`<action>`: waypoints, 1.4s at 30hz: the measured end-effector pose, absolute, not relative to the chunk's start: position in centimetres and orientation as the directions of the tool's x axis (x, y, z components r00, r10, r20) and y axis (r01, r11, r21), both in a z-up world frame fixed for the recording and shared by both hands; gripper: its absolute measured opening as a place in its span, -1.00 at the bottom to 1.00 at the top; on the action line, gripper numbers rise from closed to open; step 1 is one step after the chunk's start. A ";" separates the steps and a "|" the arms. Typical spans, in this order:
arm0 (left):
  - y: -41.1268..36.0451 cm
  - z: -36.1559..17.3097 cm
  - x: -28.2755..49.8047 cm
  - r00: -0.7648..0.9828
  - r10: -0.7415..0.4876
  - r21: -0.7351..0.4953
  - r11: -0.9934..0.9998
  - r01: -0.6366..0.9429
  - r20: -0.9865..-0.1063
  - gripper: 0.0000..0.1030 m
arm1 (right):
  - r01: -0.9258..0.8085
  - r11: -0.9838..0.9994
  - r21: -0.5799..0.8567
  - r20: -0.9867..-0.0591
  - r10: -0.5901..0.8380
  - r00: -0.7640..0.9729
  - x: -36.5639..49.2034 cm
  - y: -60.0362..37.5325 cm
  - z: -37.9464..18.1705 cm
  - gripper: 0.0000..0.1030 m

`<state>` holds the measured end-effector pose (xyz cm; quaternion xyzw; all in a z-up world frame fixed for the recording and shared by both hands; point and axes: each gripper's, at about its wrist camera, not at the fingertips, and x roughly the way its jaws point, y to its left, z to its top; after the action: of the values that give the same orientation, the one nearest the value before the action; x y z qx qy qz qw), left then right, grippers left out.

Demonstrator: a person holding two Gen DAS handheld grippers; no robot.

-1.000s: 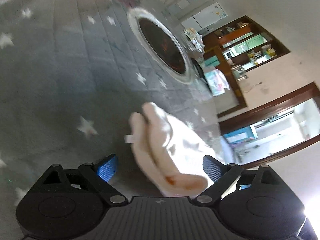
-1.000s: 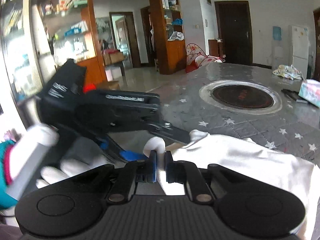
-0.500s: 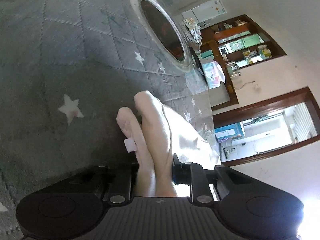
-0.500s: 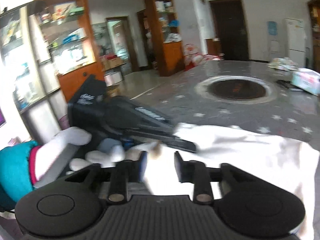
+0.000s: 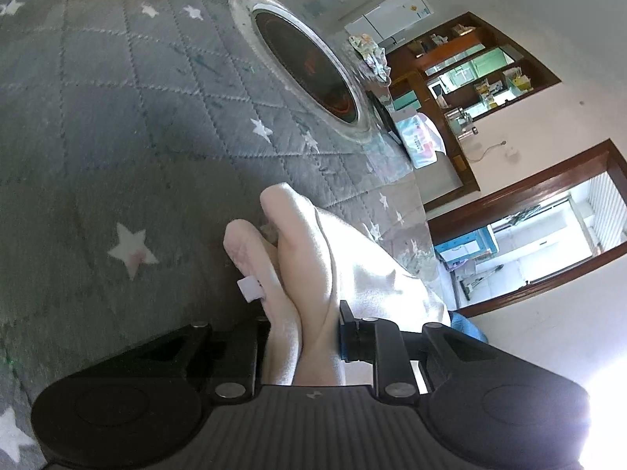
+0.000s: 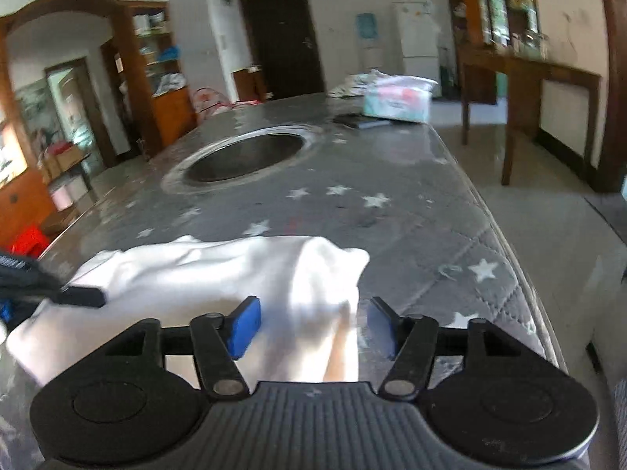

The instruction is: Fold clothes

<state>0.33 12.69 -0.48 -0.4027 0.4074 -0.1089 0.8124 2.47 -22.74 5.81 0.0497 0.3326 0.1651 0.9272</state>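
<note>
- The table has a grey cover with white stars (image 6: 392,211).
- A round dark ring (image 6: 245,154) sits in its middle.
- A dark door (image 6: 284,41) is in the far white wall.
- A white fridge (image 6: 417,35) stands to the right of the door.
- Brown wooden shelves (image 6: 153,66) stand on the left.

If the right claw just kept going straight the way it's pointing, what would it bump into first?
Most likely the white garment lying right in front of the right claw, whose jaws are opening without gripping it. Beyond it comes the grey starred table cover, though depth is hard to judge.
</note>
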 end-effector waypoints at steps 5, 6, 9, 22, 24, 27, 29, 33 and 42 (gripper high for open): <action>12.6 -0.2 0.4 0.644 -0.497 -0.727 0.673 -0.136 -0.581 -0.55 | -0.271 0.904 0.330 -0.589 0.421 0.690 2.5 -23.2 5.1 -0.01; 12.6 -0.2 0.5 0.645 -0.495 -0.724 0.677 -0.133 -0.582 -0.57 | -0.280 0.899 0.336 -0.588 0.432 0.684 2.4 -23.0 5.1 -0.19; 12.3 0.2 0.6 0.648 -0.478 -0.697 0.708 -0.116 -0.593 -0.59 | -0.287 0.888 0.359 -0.578 0.453 0.679 2.1 -22.8 5.0 -0.59; 9.9 4.0 0.5 0.670 -0.429 -0.572 0.820 0.008 -0.605 -0.61 | -0.317 0.888 0.334 -0.500 0.451 0.739 -0.2 -22.1 9.1 -0.70; 9.6 4.6 0.5 0.671 -0.430 -0.564 0.825 0.021 -0.604 -0.61 | -0.319 0.891 0.322 -0.488 0.445 0.751 -0.4 -22.1 9.9 -0.70; 9.1 5.4 0.6 0.676 -0.434 -0.559 0.828 0.039 -0.596 -0.61 | -0.321 0.896 0.307 -0.469 0.435 0.768 -0.6 -22.3 10.9 -0.70; 8.7 5.8 0.6 0.679 -0.436 -0.556 0.830 0.050 -0.590 -0.61 | -0.321 0.900 0.297 -0.457 0.428 0.780 -0.8 -22.5 11.4 -0.70; 8.1 6.7 0.3 0.684 -0.439 -0.548 0.834 0.068 -0.583 -0.61 | -0.316 0.909 0.273 -0.436 0.410 0.801 -1.6 -22.8 12.2 -0.70; 7.0 7.7 -1.1 0.694 -0.442 -0.535 0.839 0.097 -0.568 -0.60 | -0.300 0.914 0.272 -0.398 0.390 0.830 -3.6 -23.5 12.7 -0.70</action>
<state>-1.08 6.95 7.67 -0.2393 0.3608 -0.1518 0.8886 -3.64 -23.46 12.74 0.0993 0.2279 0.1814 0.9515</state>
